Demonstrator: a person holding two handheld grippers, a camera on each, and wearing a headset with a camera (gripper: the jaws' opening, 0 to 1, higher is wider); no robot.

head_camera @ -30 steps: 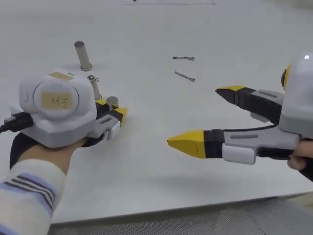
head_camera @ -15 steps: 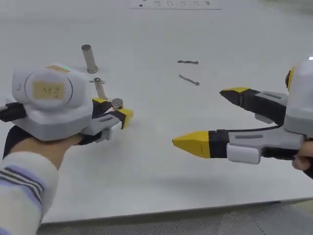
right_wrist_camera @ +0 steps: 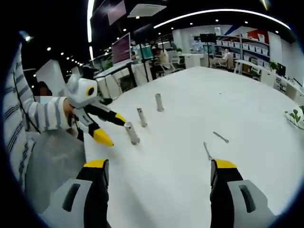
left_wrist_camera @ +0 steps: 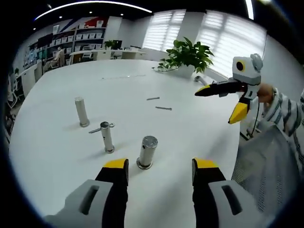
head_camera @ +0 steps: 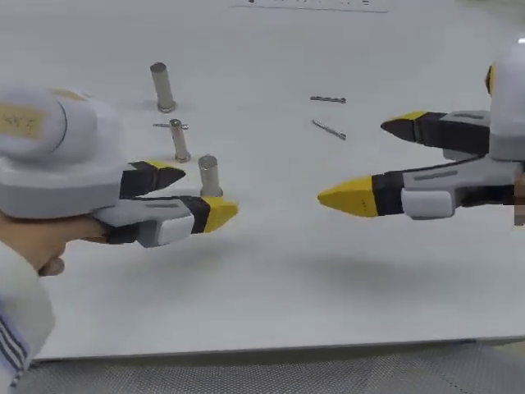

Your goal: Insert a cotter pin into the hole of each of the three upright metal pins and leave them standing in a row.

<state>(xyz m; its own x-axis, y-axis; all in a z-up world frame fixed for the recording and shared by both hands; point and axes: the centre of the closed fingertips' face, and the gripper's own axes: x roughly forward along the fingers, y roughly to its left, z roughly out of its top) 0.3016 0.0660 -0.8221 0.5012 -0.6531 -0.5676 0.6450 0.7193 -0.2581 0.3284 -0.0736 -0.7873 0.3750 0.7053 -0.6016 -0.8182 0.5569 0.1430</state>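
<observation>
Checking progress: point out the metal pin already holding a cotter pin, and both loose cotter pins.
Fitted metal pin [head_camera: 179,144], head view, middle of its shaft.
Farther loose cotter pin [head_camera: 328,99], head view, its middle.
Nearer loose cotter pin [head_camera: 329,130], head view, its middle.

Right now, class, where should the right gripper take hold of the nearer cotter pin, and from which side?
Probably mid-shaft of the nearer cotter pin, from above, right gripper closing across its width: it lies flat and thin on the table, leaving only its long sides to pinch.
</observation>
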